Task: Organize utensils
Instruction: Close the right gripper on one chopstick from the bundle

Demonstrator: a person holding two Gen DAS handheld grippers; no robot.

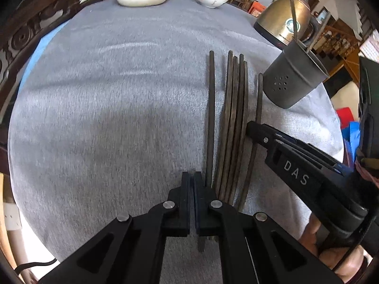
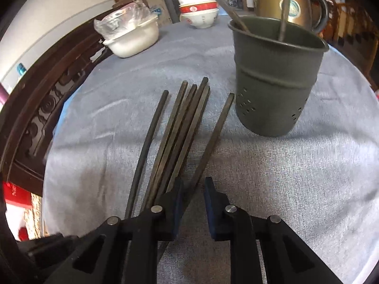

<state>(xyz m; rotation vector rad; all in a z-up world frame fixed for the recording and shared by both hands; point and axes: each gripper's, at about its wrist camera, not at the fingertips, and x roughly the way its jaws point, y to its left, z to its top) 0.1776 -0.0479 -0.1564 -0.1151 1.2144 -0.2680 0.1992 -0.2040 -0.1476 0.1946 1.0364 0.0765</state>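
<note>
Six slim dark wooden chopsticks [image 2: 182, 127] lie fanned on the desk's nubby grey cloth [image 1: 106, 108]. At their two o'clock stands the dull grey perforated metal holder [image 2: 277, 78]. The left tongs [image 1: 192, 177] are pressed together, empty; the right tongs [image 2: 193, 184] stand apart over the chopsticks' near ends.

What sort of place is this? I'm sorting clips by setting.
Probably a home dining table: stacked rice bowls, a gold kettle, dark chopsticks on a grey cloth, and a holder.
</note>
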